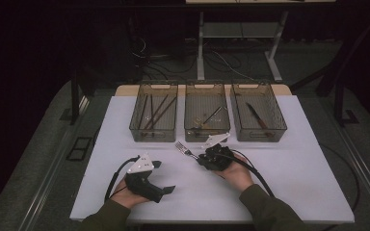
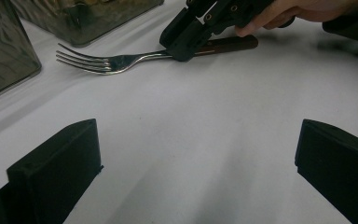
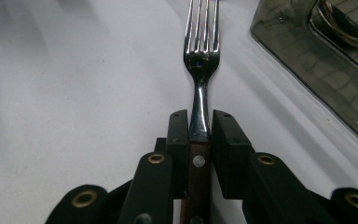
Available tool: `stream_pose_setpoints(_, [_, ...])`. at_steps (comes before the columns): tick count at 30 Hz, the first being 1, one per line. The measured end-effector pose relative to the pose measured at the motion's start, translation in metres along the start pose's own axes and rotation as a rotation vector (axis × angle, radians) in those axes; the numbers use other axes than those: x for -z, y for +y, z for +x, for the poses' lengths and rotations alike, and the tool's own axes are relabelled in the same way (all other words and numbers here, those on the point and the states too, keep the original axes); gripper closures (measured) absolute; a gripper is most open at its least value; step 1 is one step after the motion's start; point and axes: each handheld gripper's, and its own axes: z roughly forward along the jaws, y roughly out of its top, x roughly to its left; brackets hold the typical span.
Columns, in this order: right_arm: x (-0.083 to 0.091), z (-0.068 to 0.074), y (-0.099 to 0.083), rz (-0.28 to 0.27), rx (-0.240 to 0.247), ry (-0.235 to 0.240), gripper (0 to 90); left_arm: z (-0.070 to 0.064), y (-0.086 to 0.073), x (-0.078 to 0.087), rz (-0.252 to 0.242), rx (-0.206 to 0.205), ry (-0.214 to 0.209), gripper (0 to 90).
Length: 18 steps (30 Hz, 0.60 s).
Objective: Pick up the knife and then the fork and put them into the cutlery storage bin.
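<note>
A fork with steel tines and a brown wooden handle lies on the white table, in front of the middle bin. My right gripper is shut on the fork where the steel neck meets the handle, jaws pressed to both sides. In the left gripper view the fork points left with the right gripper clamped on it. My left gripper rests near the table's front left, open, its jaws wide apart over bare table.
Three clear bins stand in a row at the back: the left bin holds chopsticks, the middle bin mixed cutlery, the right bin a knife. A bin corner is close to the fork's right side. Black cables trail from both grippers.
</note>
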Motion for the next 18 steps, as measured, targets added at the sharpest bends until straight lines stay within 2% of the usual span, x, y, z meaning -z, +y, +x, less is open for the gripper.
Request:
stream_pose_setpoints(8, [0.0005, -0.0019, -0.0005, -0.005, 0.029, 0.018, 78.0, 0.0002, 0.0000, 0.0006, 0.000, -0.001, 0.001, 0.0])
stream_pose_setpoints(18, [0.0054, -0.0052, 0.0000, 0.011, 0.028, 0.064, 78.0, 0.0001, 0.0002, 0.0009, -0.002, -0.002, 0.000, 0.0])
